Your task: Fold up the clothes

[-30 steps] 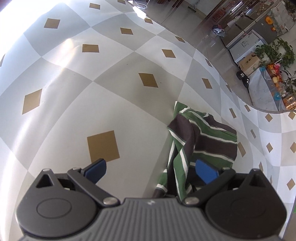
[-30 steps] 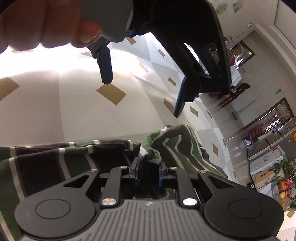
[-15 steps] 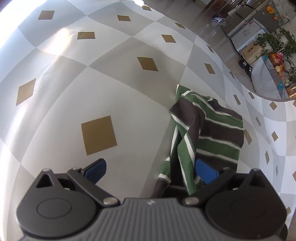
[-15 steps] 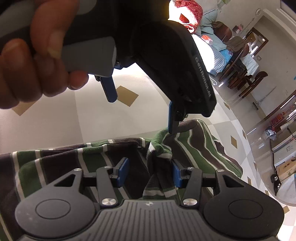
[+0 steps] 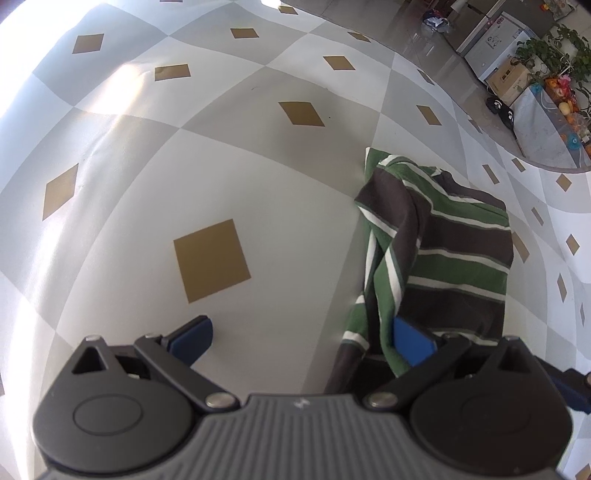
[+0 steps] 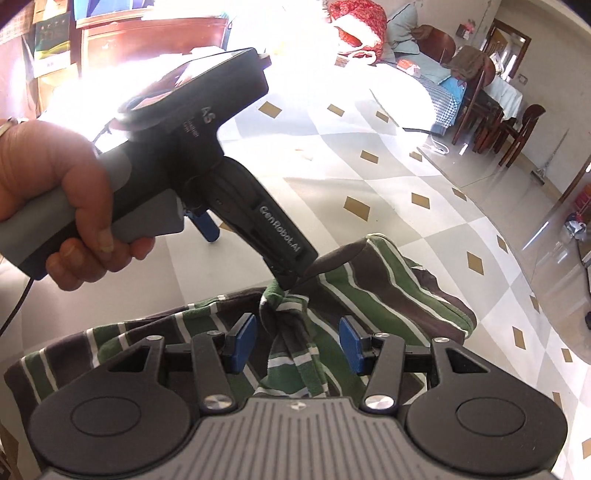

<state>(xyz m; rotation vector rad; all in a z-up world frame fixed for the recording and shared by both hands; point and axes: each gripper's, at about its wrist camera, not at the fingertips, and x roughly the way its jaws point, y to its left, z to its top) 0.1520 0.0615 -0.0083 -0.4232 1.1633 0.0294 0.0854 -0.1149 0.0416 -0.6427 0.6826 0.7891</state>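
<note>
A green, brown and white striped garment [image 5: 458, 258] lies crumpled on a checked surface [image 5: 207, 155]. My left gripper [image 5: 301, 341] stands open wide. Its right finger [image 5: 412, 345] rests against a hanging fold of the garment, and its left finger is over bare surface. In the right wrist view a hand [image 6: 55, 199] holds the left gripper [image 6: 247, 258], whose far finger meets the garment [image 6: 388, 295] at a raised bunch. My right gripper [image 6: 297, 345] is open. A twisted ridge of cloth stands between its blue pads [image 6: 242, 343] without being pressed.
The checked surface with tan diamonds ends in a curved edge [image 5: 524, 155] at the right. Beyond it are boxes, plants and fruit [image 5: 561, 74]. Chairs [image 6: 517, 125] and a bed with red cloth [image 6: 354, 22] stand at the back of the room.
My right gripper opened and let go of the bunch of cloth, then rose and tilted. The left gripper stayed open beside the garment and barely moved.
</note>
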